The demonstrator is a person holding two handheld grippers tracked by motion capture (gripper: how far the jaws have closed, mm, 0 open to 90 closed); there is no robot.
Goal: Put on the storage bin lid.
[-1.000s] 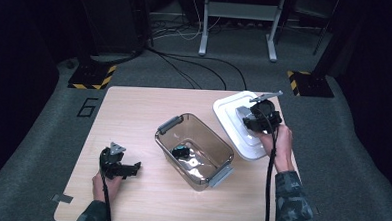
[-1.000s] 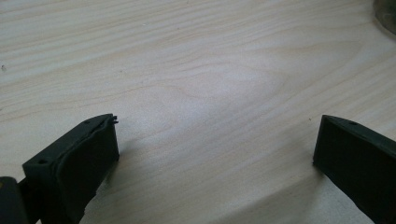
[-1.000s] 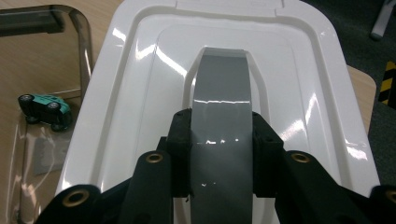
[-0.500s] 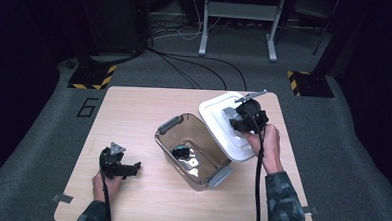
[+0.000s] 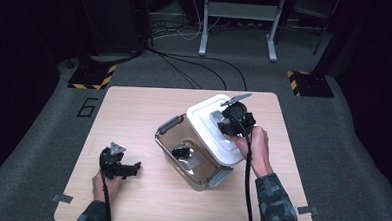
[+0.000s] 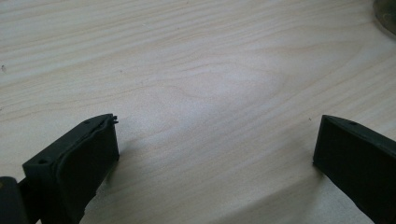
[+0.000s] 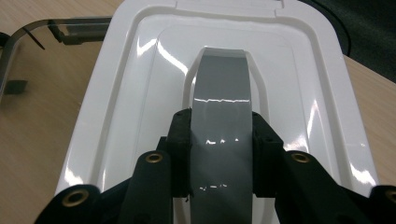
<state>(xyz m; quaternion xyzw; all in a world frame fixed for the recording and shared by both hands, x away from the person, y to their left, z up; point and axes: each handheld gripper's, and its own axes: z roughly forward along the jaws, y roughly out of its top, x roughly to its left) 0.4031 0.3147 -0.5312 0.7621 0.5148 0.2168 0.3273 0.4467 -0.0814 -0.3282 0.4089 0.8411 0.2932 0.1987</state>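
Right gripper view: fingers point(image 7: 182, 140) clamp the white lid's point(image 7: 130, 93) grey handle point(image 7: 222, 126); left gripper point(image 6: 215, 154) fingers spread wide.

White glossy lid point(image 7: 140, 84) with grey handle point(image 7: 219, 116), handle clamped between right gripper's point(image 7: 222, 135) 2 jaws, lid tilted over clear box point(image 5: 192, 158)

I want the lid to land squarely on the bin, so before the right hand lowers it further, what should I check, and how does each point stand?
1. Right gripper shut on the lid's grey handle: ok.
2. White lid lined up with the clear bin: not ok, it overhangs the bin's right part and sits tilted.
3. Bin's latches clear of the rim: cannot tell.
4. Black object inside sits below the rim: ok.
5. Left gripper open, resting on the table apart from the bin: ok.
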